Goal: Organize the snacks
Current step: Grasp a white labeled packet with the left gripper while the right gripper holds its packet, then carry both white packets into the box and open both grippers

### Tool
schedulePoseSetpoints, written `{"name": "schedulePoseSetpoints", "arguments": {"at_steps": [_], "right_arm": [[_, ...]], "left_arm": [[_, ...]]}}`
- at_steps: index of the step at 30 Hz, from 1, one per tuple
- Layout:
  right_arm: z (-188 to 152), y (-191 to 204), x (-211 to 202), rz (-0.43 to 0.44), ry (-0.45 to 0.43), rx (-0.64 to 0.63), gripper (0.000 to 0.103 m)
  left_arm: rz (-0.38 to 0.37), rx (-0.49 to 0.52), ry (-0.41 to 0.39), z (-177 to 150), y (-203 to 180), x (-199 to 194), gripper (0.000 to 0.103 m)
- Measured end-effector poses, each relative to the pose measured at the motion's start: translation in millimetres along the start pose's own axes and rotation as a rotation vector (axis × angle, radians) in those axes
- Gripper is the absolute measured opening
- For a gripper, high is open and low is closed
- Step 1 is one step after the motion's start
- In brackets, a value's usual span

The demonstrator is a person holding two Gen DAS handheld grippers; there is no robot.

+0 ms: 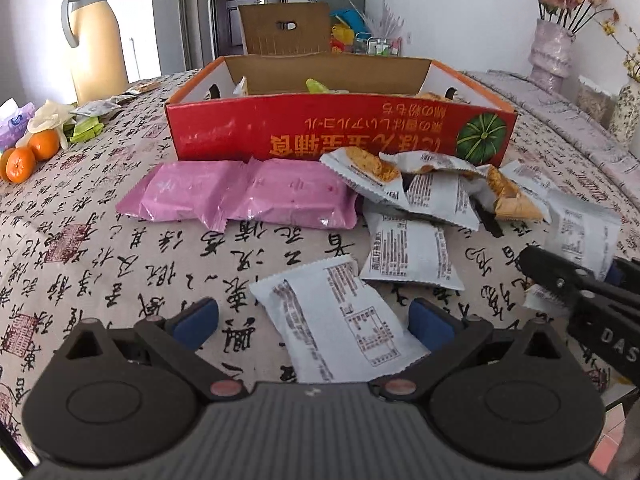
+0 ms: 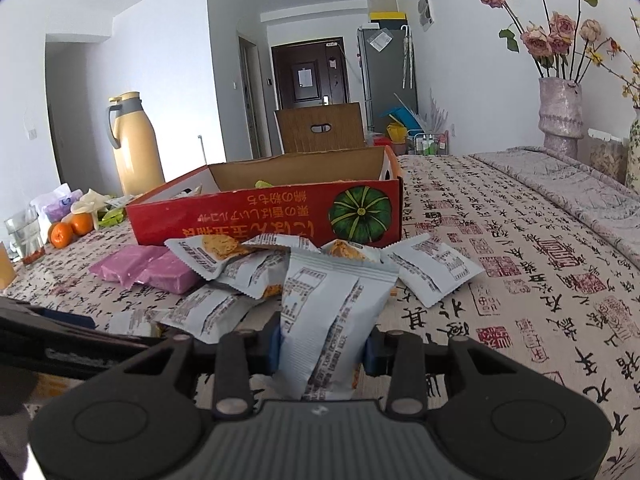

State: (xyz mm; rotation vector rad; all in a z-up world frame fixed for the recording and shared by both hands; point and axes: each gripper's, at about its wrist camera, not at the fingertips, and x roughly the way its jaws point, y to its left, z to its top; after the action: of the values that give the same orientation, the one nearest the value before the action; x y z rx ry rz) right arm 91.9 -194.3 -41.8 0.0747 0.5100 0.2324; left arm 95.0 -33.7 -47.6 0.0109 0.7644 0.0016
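My left gripper [image 1: 316, 322] is open low over the tablecloth, and a white snack packet [image 1: 336, 316] lies flat between its blue pads [image 1: 200, 318]. My right gripper [image 2: 323, 348] is shut on another white snack packet [image 2: 332, 304], which stands upright between its pads. In the left wrist view the right gripper [image 1: 588, 276] comes in from the right edge with that packet [image 1: 580, 232]. More white packets [image 1: 424, 196] lie in a loose pile in front of the open red cardboard box [image 1: 340, 136]. Two pink packets [image 1: 248, 196] lie to the left of the pile.
A yellow thermos jug [image 1: 98, 44], oranges [image 1: 32, 152] and a tissue pack [image 1: 16, 120] stand at the far left. A glass [image 2: 24, 236] is near them. A vase of dried roses [image 2: 560, 112] stands far right. The box [image 2: 264, 216] holds a few snacks.
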Motion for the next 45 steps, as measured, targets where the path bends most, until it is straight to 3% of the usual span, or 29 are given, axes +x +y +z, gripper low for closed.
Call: {"name": "schedulePoseSetpoints", "arguments": {"at_steps": [7, 11, 17, 19, 22, 32, 45], "right_arm": [[-2.3, -2.5, -3.1, 0.020, -0.003, 0.013, 0.036], [-2.8, -0.8, -4.5, 0.023, -0.002, 0.010, 0.037], [-3.3, 2.7, -8.8, 0.021, -0.005, 0.002, 0.036], [-3.2, 4.2, -9.8, 0.020, -0.005, -0.001, 0.037], [-3.5, 6.5, -11.4, 0.021, -0.006, -0.008, 0.037], [-4.6, 11.5, -18.1, 0.018, -0.010, -0.019, 0.037], [9.5, 17.5, -20.8, 0.021, -0.050, -0.038, 0.037]], "left_arm": [[0.014, -0.005, -0.008, -0.3, -2.2, 0.3, 0.102], [0.010, -0.012, -0.012, -0.6, -1.0, -1.7, 0.096], [0.006, -0.025, -0.031, -0.6, 4.6, -7.6, 0.072], [0.002, -0.028, -0.036, -0.5, 5.7, -9.2, 0.060], [-0.002, -0.025, -0.040, -0.9, 6.8, -11.0, 0.051], [-0.002, -0.023, -0.066, -2.9, 10.2, -18.6, 0.049], [-0.010, -0.015, -0.171, 18.0, 10.5, -39.2, 0.049]]}}
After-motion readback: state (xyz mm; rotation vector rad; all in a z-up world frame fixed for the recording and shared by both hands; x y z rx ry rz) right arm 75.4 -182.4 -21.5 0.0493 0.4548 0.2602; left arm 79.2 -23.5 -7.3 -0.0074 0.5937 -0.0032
